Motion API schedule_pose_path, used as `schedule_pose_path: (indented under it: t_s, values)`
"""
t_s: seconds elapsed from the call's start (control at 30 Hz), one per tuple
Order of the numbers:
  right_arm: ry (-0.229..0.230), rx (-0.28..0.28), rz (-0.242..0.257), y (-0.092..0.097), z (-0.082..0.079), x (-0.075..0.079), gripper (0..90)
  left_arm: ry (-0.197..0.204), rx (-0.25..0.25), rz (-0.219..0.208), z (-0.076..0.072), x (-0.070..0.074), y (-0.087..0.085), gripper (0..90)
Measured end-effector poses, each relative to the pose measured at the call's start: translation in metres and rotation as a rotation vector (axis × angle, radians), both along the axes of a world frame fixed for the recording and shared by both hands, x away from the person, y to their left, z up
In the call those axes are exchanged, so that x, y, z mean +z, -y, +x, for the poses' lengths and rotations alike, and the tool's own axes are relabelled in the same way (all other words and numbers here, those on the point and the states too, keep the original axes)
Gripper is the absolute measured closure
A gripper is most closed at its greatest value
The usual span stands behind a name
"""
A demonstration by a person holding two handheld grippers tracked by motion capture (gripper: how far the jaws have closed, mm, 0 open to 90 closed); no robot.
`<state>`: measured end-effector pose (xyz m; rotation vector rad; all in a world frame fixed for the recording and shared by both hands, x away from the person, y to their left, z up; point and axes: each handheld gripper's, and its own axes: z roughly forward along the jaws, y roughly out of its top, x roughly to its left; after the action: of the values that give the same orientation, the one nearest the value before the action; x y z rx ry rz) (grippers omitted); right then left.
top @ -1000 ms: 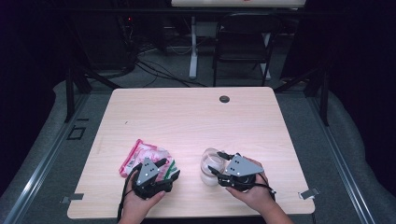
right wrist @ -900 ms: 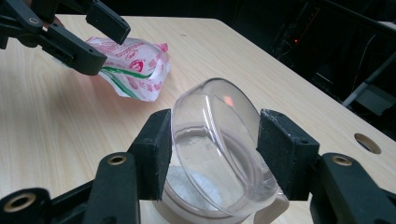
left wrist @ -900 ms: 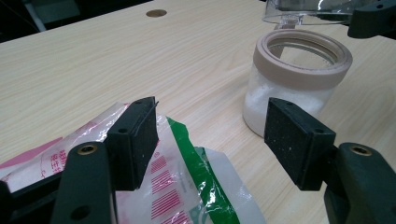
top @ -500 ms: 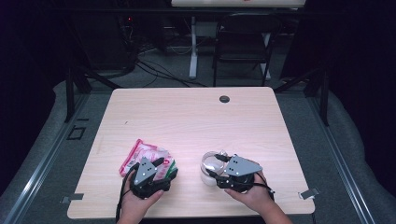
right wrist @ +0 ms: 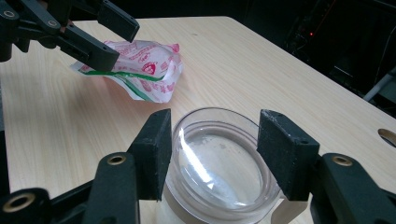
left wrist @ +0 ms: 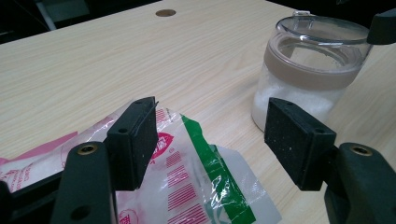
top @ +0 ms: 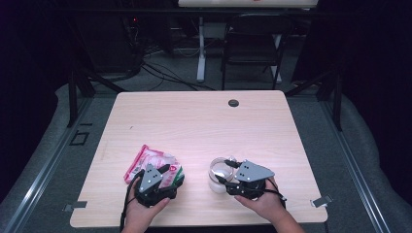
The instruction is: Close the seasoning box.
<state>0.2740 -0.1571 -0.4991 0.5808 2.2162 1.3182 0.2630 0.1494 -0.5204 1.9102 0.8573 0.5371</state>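
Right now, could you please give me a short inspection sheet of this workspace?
Surface: light wood table, round hole near the far edge.
Job's things: plastic bag with pink and green print, lying flat; clear lidded jar of white powder, upright.
Clutter: nothing seen.
Grippers: left gripper open over the bag's edge; right gripper open, jaws astride the jar's lid.
Cables: one trails from the left gripper; more on the floor behind.
Surroundings: dark room, folding chair beyond the table.
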Motion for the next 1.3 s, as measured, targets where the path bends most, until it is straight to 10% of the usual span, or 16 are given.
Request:
schedule_pose_path:
  t_s: [0.37,1.07,1.3]
  values:
    - [-0.02,-0.032,0.047,0.013,0.005,0.005,45.2,-0.001,0.034,-0.023,0.0,0.004,-0.01,35.0]
    - [-0.137,-0.299,0.207,0.08,0.038,-0.006,48.1,0.0,0.223,-0.06,0.011,0.0,-0.072,35.5]
    - [-0.176,-0.371,0.171,0.084,0.045,-0.019,48.8,-0.031,0.259,-0.064,0.018,-0.008,-0.082,36.0]
